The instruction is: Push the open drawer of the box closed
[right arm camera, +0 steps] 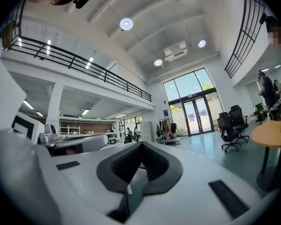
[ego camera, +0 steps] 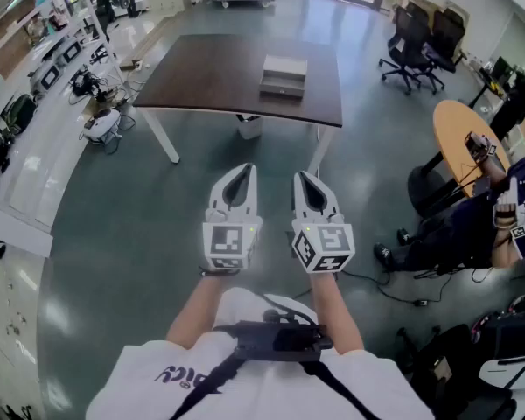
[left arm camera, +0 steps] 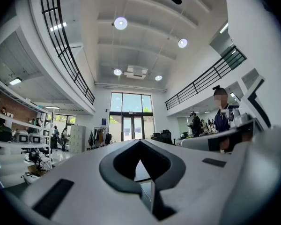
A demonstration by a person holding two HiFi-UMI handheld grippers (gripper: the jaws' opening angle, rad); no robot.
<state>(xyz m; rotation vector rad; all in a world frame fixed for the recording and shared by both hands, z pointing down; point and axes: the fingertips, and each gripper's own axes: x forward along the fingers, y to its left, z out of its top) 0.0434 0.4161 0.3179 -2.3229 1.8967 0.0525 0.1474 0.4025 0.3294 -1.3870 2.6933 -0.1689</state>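
Left white gripper [ego camera: 241,171]: my jaws together, clenched on nothing.
Right white gripper [ego camera: 304,180]: mine likewise closed, empty.
Grey rectangular box [ego camera: 283,75]: on dark brown table [ego camera: 201,68], well ahead of both grippers.

The box [ego camera: 283,75] sits on the table [ego camera: 201,77] toward its right edge, a bin [ego camera: 249,127] stands under the table's near edge, and the left gripper [ego camera: 242,168] and right gripper [ego camera: 304,177] are side by side over the floor [ego camera: 131,226], well short of that near edge.
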